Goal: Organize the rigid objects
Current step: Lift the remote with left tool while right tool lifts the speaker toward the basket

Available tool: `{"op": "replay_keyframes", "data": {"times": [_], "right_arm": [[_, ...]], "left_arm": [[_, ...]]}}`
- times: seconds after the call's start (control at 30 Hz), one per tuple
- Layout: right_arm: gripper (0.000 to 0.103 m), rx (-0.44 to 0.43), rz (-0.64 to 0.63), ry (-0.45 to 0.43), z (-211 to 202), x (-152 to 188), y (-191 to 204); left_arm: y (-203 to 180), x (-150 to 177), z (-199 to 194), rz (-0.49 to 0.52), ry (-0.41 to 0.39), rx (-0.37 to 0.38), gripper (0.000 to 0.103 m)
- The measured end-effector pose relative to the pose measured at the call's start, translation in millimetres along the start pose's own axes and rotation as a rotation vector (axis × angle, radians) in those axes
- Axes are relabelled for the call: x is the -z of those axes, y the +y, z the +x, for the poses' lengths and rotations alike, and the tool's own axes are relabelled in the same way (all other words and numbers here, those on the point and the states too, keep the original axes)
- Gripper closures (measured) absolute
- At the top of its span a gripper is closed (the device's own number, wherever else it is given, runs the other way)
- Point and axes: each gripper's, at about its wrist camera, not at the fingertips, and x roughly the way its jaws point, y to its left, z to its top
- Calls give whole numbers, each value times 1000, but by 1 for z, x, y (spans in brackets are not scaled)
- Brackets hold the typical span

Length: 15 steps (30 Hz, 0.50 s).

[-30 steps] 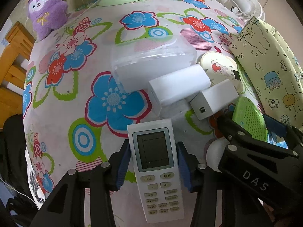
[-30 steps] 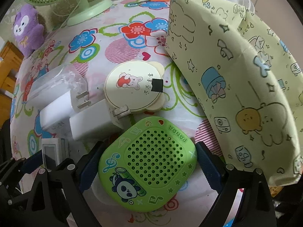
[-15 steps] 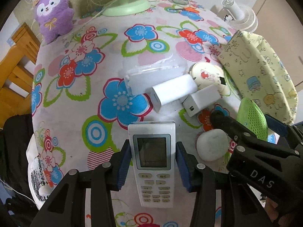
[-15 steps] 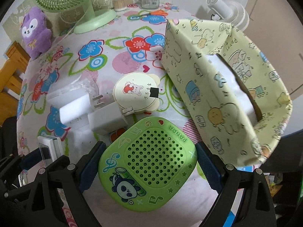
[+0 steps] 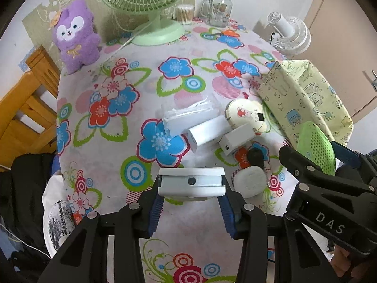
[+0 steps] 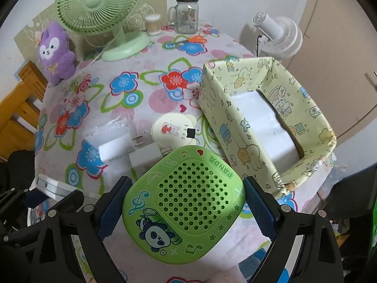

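Observation:
My left gripper (image 5: 190, 186) is shut on a white remote control (image 5: 190, 181), lifted above the flowered tablecloth and seen end-on. My right gripper (image 6: 186, 188) is shut on a green panda speaker (image 6: 186, 202), its blue pads pressing both sides. The speaker (image 5: 315, 148) also shows at the right of the left wrist view. A yellow patterned box (image 6: 271, 165) stands open to the right of the speaker, with a white object (image 6: 266, 127) inside. On the cloth lie two white chargers (image 5: 209, 132), a round cream case (image 5: 245, 115), a clear plastic box (image 5: 188, 115) and a white pebble-shaped case (image 5: 251, 181).
At the back of the table stand a green fan (image 6: 101, 7), a purple plush toy (image 6: 55, 52), a glass jar (image 6: 187, 14) and a cotton swab tub (image 6: 153, 24). A white fan (image 6: 278, 37) sits behind the box. A wooden chair (image 5: 21, 108) is at the left edge.
Both grippers have risen with their loads. The remote has tilted so its end faces the camera. The inside of the yellow box has come into the right wrist view.

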Motion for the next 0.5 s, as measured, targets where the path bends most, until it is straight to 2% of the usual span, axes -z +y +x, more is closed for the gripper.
{"op": "replay_keyframes", "data": {"times": [0.33, 0.5], "right_arm": [[8, -28, -29, -21, -16, -8, -10], [8, -55, -68, -37, -20, -22, -22]], "left_arm": [[-13, -6, -13, -25, -29, -18, 58], [-26, -15, -20, -56, -46, -38, 58]]}}
